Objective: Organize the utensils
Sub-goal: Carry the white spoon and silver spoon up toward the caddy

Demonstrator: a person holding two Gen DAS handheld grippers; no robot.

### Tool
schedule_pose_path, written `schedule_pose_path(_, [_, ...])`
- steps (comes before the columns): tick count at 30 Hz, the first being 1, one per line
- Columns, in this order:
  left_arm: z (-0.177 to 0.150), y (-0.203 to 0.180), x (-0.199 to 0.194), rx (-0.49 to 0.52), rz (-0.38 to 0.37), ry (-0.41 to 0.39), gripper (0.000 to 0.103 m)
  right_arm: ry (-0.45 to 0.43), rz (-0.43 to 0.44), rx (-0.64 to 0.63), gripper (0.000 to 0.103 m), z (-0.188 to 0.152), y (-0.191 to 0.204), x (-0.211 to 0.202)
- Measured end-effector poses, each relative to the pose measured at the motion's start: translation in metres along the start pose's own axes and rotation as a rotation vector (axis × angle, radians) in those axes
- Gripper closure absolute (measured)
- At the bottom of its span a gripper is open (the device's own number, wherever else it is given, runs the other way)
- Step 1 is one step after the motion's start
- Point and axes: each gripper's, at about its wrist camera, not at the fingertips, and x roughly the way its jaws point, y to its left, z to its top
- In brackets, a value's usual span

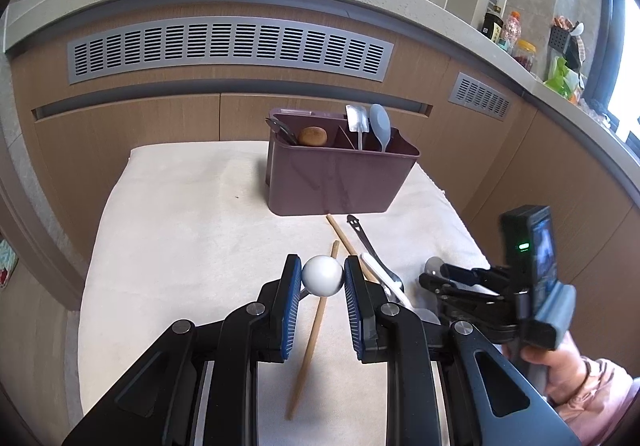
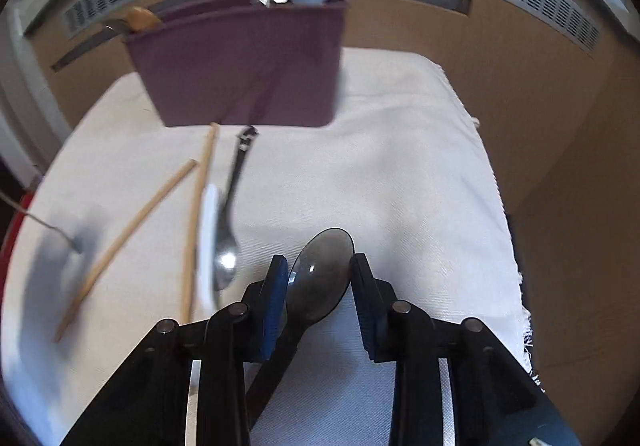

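My left gripper (image 1: 322,270) is shut on a white ball (image 1: 322,277) with a thin stem, held just above the white cloth (image 1: 192,230). In the right wrist view my right gripper (image 2: 320,266) is shut on the bowl of a smoky grey spoon (image 2: 320,270), both pads against its edges, and the handle runs back under the left finger. On the cloth lie two wooden chopsticks (image 1: 312,346) (image 2: 132,221), a black-handled metal spoon (image 1: 366,240) (image 2: 230,213) and a white utensil (image 1: 384,280) (image 2: 208,230). Behind them stands a maroon caddy (image 1: 340,181) (image 2: 248,65).
The caddy holds a brown wooden piece (image 1: 313,135), a dark spoon, a metal spatula (image 1: 355,119) and a pale blue spoon (image 1: 380,123). A wooden cabinet wall with grey vents (image 1: 228,49) rises behind the table. A hand in a pink sleeve (image 1: 576,374) holds the right gripper (image 1: 434,276).
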Motion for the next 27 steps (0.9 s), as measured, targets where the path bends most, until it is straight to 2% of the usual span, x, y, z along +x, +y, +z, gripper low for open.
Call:
schedule_pose_path(2, [0.0, -0.001, -0.001, -0.002, 0.004, 0.0, 0.08, -0.051, 0.074, 0.002, 0.074, 0.003, -0.002, -0.02])
schedule_pose_path(5, [0.001, -0.004, -0.004, 0.0, 0.004, -0.004, 0.08, -0.133, 0.131, -0.02, 0.074, 0.007, -0.003, -0.051])
schedule_pose_path(8, [0.002, -0.009, -0.009, 0.002, -0.004, -0.011, 0.08, -0.189, 0.133, -0.054, 0.074, 0.01, 0.0, -0.071])
schedule_pose_path(17, [0.018, -0.03, -0.028, 0.042, -0.045, -0.054, 0.08, -0.267, 0.167, -0.06, 0.074, 0.019, -0.005, -0.096])
schedule_pose_path(22, [0.068, -0.039, -0.046, 0.036, -0.131, -0.114, 0.08, -0.383, 0.188, -0.092, 0.074, 0.047, -0.004, -0.136])
schedule_pose_path(24, [0.102, -0.045, -0.059, 0.064, -0.159, -0.174, 0.08, -0.471, 0.176, -0.118, 0.074, 0.072, -0.003, -0.163])
schedule_pose_path(27, [0.146, -0.054, -0.071, 0.096, -0.153, -0.259, 0.08, -0.606, 0.122, -0.15, 0.074, 0.109, -0.001, -0.198])
